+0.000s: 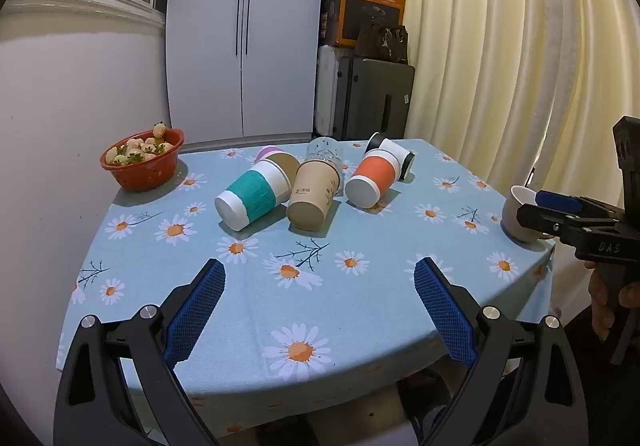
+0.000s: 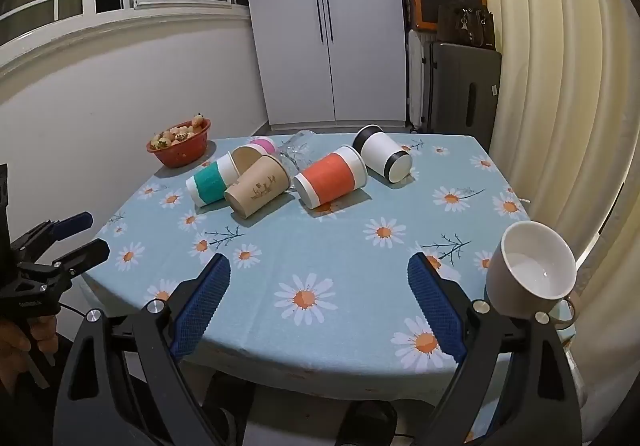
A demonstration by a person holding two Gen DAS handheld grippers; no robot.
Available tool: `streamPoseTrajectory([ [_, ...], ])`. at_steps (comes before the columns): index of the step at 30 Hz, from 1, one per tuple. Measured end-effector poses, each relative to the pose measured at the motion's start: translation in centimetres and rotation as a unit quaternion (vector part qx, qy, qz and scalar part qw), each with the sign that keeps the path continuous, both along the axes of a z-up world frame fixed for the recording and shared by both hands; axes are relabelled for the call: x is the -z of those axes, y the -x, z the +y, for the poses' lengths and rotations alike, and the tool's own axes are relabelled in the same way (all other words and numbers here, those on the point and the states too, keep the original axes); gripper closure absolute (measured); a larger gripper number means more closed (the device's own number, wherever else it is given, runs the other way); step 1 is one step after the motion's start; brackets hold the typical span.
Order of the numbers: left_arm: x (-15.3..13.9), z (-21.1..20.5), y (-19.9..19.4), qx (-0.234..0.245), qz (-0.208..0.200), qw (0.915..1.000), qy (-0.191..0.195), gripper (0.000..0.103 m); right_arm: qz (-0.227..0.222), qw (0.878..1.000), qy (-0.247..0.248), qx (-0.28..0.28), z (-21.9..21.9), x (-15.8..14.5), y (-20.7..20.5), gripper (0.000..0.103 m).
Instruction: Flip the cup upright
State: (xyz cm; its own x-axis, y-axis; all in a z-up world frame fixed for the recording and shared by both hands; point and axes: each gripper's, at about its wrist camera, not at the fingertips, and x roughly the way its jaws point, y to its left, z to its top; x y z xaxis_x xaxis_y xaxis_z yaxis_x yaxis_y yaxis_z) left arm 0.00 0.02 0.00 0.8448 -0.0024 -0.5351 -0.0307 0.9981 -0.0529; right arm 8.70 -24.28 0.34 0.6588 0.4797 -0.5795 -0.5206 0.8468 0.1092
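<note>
Several cups lie on their sides at the far middle of the table: a teal-banded cup (image 1: 253, 195) (image 2: 212, 181), a brown paper cup (image 1: 313, 194) (image 2: 258, 185), an orange-banded cup (image 1: 373, 179) (image 2: 331, 176), a black-and-white cup (image 1: 390, 155) (image 2: 383, 153), a pink cup (image 1: 267, 153) (image 2: 263, 145) and a clear glass (image 1: 325, 151) (image 2: 297, 148). A grey mug (image 1: 520, 214) (image 2: 530, 271) stands upright at the near right edge. My left gripper (image 1: 320, 306) and right gripper (image 2: 320, 302) are open and empty over the near table edge.
A red bowl of pale strawberries (image 1: 143, 160) (image 2: 181, 144) sits at the far left corner. The table has a blue daisy cloth (image 1: 320, 286) (image 2: 340, 246). A white wardrobe, stacked boxes and suitcases stand behind. Curtains hang on the right.
</note>
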Motion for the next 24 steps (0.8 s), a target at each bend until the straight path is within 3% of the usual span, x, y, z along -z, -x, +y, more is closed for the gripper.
streamPoseTrajectory([
  [24,-0.06,0.35,-0.11,-0.001,-0.002,1.0,0.006,0.01,-0.009,1.0,0.021,-0.005,0.85,0.64,-0.2,0.014],
])
